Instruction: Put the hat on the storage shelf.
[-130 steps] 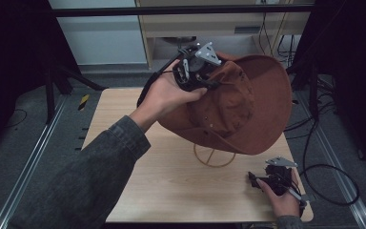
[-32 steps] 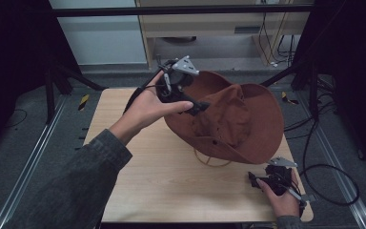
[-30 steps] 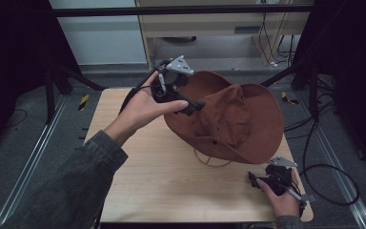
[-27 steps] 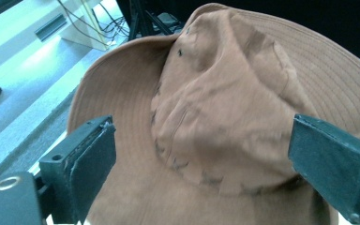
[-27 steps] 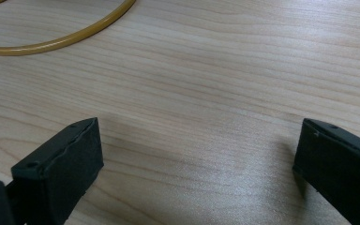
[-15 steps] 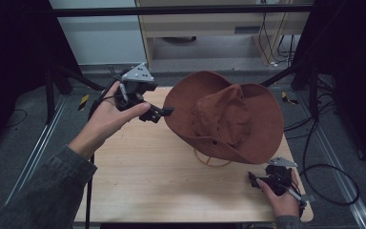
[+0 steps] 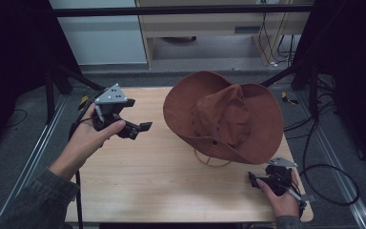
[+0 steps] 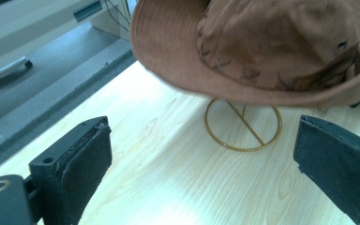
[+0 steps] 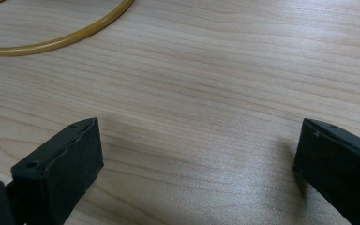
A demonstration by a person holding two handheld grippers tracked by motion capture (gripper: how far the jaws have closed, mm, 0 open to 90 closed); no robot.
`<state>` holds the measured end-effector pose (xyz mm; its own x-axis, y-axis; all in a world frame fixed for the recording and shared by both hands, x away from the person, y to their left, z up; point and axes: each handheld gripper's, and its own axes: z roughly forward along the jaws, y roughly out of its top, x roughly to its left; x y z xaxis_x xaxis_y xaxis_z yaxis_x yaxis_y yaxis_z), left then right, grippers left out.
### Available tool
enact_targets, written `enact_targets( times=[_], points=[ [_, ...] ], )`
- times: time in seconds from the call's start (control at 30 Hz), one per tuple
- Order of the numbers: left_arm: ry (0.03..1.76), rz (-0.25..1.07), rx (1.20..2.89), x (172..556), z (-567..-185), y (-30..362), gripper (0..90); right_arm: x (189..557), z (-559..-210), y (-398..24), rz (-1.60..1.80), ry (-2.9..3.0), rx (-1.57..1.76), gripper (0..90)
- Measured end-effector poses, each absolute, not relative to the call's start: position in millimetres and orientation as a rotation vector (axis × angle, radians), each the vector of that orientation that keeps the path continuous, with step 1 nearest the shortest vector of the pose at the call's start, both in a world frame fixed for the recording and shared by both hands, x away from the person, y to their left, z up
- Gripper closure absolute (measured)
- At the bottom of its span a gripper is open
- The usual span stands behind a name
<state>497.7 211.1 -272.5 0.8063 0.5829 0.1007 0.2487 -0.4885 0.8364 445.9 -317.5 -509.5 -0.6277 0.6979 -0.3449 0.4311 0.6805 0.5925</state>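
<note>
One hat [image 7: 226, 117] sits on its stand [image 8: 243, 124] at the far right of the tabletop [image 7: 162, 176], so we think the job is nearly done. Our left tongs [image 7: 140, 128] are wide apart and hold nothing. Our right tongs [image 7: 253, 180], near right, are wide apart and empty too.

A lab or test workshop: a bare wooden bench [image 7: 171, 186] stands inside a black metal frame [image 7: 181, 9], loose cables [image 7: 329, 176] trail across grey floor, and a plain cabinet [image 7: 209, 24] sits beyond the far edge.
</note>
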Motion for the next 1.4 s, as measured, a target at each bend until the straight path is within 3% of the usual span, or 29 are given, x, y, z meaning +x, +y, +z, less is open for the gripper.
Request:
enact_targets(
  times=[1.4],
  points=[
    [0.957, 0.351, 2.126, 498.2, -455.9, 291.5, 5.6, 443.7, -510.4, -316.0, 0.627, 2.328, 0.890, 1.5]
  ],
)
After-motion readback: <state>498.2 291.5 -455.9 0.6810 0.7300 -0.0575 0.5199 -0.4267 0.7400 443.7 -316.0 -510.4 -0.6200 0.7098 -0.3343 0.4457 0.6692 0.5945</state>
